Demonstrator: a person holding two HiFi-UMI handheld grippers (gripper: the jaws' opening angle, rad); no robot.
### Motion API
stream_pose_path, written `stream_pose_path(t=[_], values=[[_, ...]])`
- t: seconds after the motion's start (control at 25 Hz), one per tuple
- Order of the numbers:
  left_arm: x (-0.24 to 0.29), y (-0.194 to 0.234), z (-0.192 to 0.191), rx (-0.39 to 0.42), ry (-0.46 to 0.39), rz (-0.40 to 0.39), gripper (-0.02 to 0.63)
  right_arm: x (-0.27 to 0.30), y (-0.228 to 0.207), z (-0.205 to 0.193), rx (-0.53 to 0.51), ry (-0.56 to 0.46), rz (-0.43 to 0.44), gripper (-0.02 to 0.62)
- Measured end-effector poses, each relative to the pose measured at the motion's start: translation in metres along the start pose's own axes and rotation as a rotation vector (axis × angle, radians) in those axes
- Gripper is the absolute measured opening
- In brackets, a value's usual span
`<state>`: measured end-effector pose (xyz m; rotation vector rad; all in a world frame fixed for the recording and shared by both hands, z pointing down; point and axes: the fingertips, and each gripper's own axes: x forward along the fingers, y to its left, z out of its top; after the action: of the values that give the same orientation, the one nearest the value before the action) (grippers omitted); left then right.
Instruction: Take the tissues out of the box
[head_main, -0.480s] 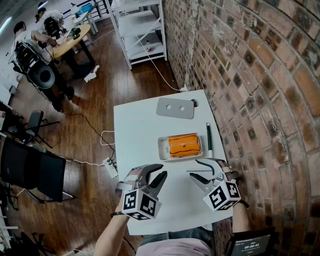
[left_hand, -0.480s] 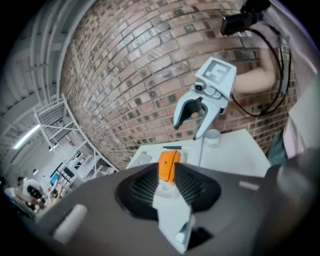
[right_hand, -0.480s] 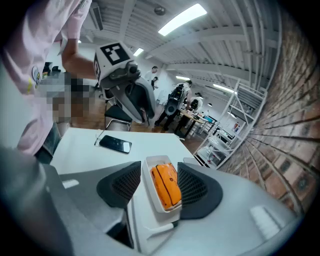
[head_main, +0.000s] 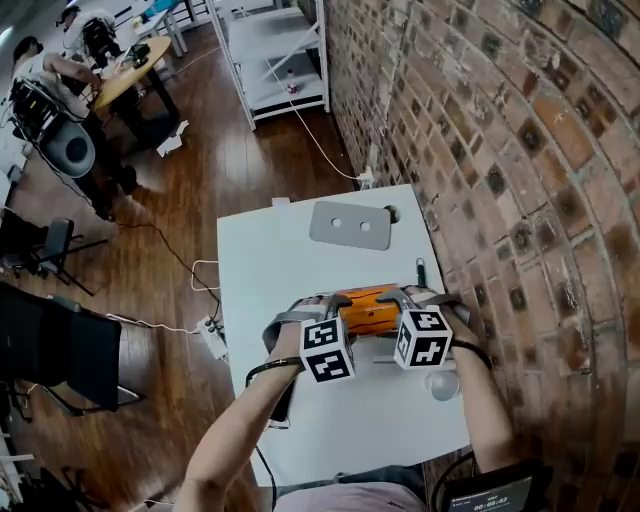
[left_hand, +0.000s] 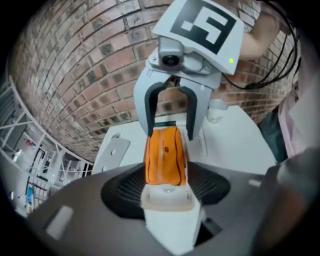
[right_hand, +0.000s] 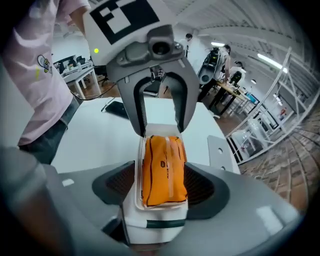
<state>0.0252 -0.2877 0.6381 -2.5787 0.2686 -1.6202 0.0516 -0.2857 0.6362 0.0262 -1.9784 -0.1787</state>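
A white box (head_main: 383, 330) holding an orange tissue pack (head_main: 368, 308) lies on the white table (head_main: 265, 270). My left gripper (head_main: 328, 308) straddles its left end and my right gripper (head_main: 410, 300) its right end. In the left gripper view the pack (left_hand: 164, 157) runs away from my wide jaws (left_hand: 167, 174) to the right gripper (left_hand: 170, 131) at the far end. The right gripper view mirrors this: the pack (right_hand: 161, 167) lies between my jaws (right_hand: 156, 176), with the left gripper (right_hand: 160, 129) opposite. Both stand open, fingers beside the box walls.
A grey plate with two holes (head_main: 350, 225) lies at the table's far side, and a dark pen (head_main: 420, 272) beyond the box. A small white cup (head_main: 441, 384) stands near the right edge. A brick wall (head_main: 520, 200) runs close along the right.
Both grippers have moved forward from the near part of the table and now stand round the two ends of the box. The box has not visibly moved.
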Motion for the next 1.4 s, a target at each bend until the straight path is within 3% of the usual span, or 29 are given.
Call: stream_pose_path(t=[0.16,0.32,0.56,0.6,0.72,0.8,0.88,1.24,1.4], values=[[0.030,0.004,-0.003,0.017,0.069,-0.100,0.301,0.027,-0.008,-0.017,-0.033,0.082,0.111,0.297],[0.053,0.005,-0.009,0.019,0.117,-0.162,0.301,0.050,-0.007,-0.028,-0.050,0.131,0.172,0.301],[0.078,0.006,-0.020,-0.045,0.123,-0.231,0.292,0.066,-0.013,-0.030,-0.085,0.154,0.185,0.302],[0.077,0.007,-0.020,-0.070,0.115,-0.243,0.284,0.066,-0.013,-0.030,-0.087,0.147,0.187,0.306],[0.071,0.007,-0.016,-0.123,0.108,-0.263,0.116,0.061,-0.009,-0.034,-0.079,0.127,0.208,0.208],[0.066,0.004,-0.014,-0.090,0.118,-0.251,0.070,0.054,-0.006,-0.032,-0.077,0.114,0.210,0.143],[0.058,-0.001,-0.012,-0.060,0.125,-0.237,0.055,0.047,-0.002,-0.028,-0.099,0.112,0.203,0.122],[-0.035,-0.007,0.021,-0.004,0.101,-0.070,0.041,-0.031,0.009,0.017,-0.195,0.054,0.053,0.112],[-0.079,-0.029,0.033,0.036,0.108,-0.016,0.038,-0.068,0.032,0.041,-0.235,0.043,0.004,0.112]])
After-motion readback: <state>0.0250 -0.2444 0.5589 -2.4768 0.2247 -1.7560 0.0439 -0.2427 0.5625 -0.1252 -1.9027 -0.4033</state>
